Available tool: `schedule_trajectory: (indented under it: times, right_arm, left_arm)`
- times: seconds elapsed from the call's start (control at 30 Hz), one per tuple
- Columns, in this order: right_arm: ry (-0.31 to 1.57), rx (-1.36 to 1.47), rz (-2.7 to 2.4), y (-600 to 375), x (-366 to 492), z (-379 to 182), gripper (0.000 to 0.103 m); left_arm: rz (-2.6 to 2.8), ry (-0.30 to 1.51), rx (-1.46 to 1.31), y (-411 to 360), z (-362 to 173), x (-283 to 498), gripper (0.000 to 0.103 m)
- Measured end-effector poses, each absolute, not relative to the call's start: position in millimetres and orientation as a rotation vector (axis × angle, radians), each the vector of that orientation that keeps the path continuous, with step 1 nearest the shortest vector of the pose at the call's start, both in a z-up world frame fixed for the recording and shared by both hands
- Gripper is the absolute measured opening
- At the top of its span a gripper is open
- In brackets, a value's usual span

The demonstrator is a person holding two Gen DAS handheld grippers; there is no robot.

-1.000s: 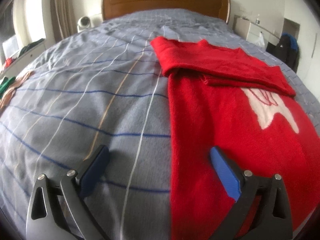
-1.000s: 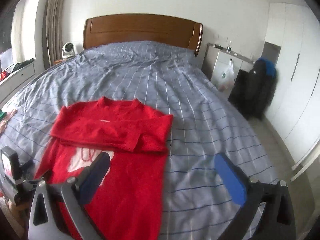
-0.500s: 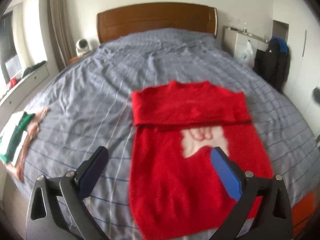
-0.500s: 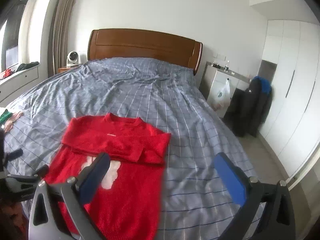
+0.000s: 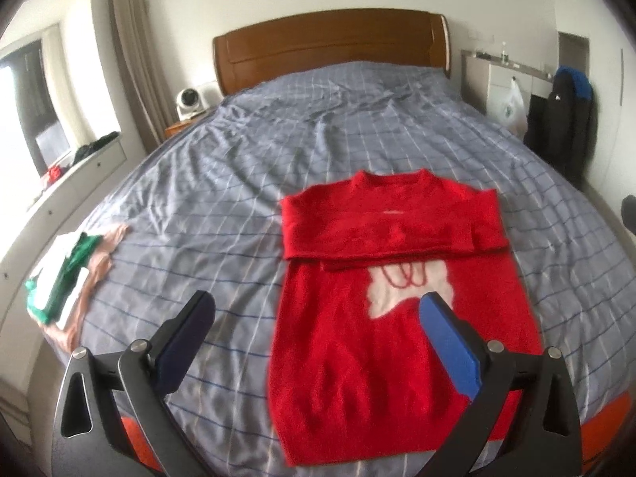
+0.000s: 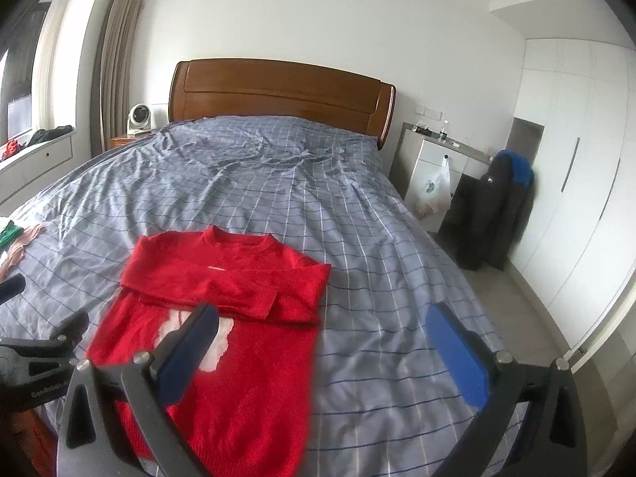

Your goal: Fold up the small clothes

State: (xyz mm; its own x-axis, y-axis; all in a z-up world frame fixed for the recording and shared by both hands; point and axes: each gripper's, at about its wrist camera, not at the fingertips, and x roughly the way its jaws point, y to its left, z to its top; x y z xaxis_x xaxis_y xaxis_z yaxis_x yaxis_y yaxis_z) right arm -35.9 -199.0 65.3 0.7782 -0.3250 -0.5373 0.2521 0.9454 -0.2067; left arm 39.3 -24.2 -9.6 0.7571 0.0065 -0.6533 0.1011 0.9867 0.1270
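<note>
A red sweater (image 5: 357,342) with a white motif lies flat near the foot of the bed, both sleeves folded across its chest. It also shows in the right wrist view as the red sweater (image 6: 238,357). My left gripper (image 5: 318,338) hangs open above the bed's foot, over the sweater's lower left part, holding nothing. My right gripper (image 6: 326,346) is open and empty too, raised over the sweater's right edge. The left gripper's body (image 6: 35,361) shows at the left edge of the right wrist view.
The bed (image 5: 222,183) has a grey-blue checked cover and a wooden headboard (image 5: 330,43). A small pile of folded clothes (image 5: 67,278) lies at its left edge. A white nightstand (image 6: 433,167), a dark jacket on a chair (image 6: 497,214) and wardrobes stand to the right.
Both grippers have pulled back and risen from the bed, so the whole sweater is now in view. The sweater has not moved. Both stay open.
</note>
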Motion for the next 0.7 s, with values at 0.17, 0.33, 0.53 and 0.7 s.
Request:
schedule_trajectory:
  times: [0.17,0.33,0.53,0.7]
  right_arm:
    - [0.603,-0.125,-0.315,-197.8,-36.6,65.4,0.103]
    - [0.604,-0.126,-0.314,-197.2,-37.0,65.7,0.103]
    - [0.603,-0.128,-0.313,-195.3,-38.9,66.5,0.103]
    - [0.604,-0.118,-0.302,-194.7,-42.6,69.9,0.103]
  left_arm:
    - [-0.062,0.721,0.125,-21.3,-4.3,37.7,0.103]
    - [-0.055,0.722,0.126,-21.3,-2.1,36.2,0.103]
    - [-0.043,0.725,0.135,-21.9,-0.6,34.5,0.103]
    - [-0.045,0.732,0.127,-20.8,1.8,32.6,0.103]
